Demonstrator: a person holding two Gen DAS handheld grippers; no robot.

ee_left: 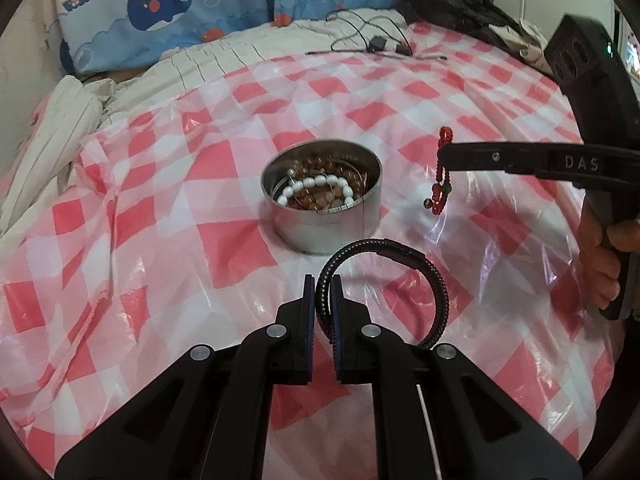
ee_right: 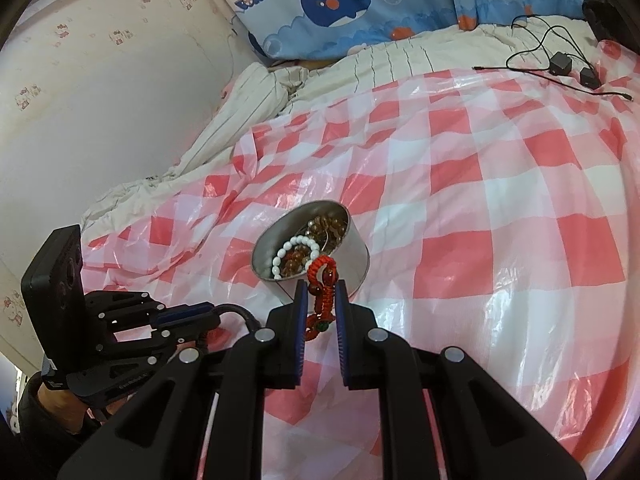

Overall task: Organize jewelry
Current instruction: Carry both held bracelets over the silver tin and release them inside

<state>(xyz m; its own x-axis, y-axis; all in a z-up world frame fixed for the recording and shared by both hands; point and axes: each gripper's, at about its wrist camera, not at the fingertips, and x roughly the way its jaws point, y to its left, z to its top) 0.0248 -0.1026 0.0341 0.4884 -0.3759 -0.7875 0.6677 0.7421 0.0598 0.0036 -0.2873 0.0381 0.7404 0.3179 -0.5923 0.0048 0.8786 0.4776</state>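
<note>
A round metal tin [ee_left: 328, 220] stands on the red-and-white checked plastic sheet [ee_left: 160, 220]; it holds a white bead bracelet [ee_left: 316, 184] and brown bead strands. My left gripper [ee_left: 323, 280] is shut on a black braided bracelet [ee_left: 400, 252], held just in front of the tin. My right gripper [ee_right: 320, 286] is shut on a red woven bracelet [ee_right: 320, 280] and holds it in the air near the tin [ee_right: 344, 240]. In the left wrist view the red bracelet [ee_left: 442, 176] hangs to the right of the tin. The left gripper [ee_right: 188, 314] shows at lower left in the right wrist view.
The sheet covers a bed with a striped blanket [ee_left: 72, 120] at the left. Whale-print pillows [ee_left: 168, 4] lie at the back. Black chargers and cables [ee_left: 380, 42] lie on the far edge of the sheet. Dark clothing [ee_left: 460, 4] sits at the back right.
</note>
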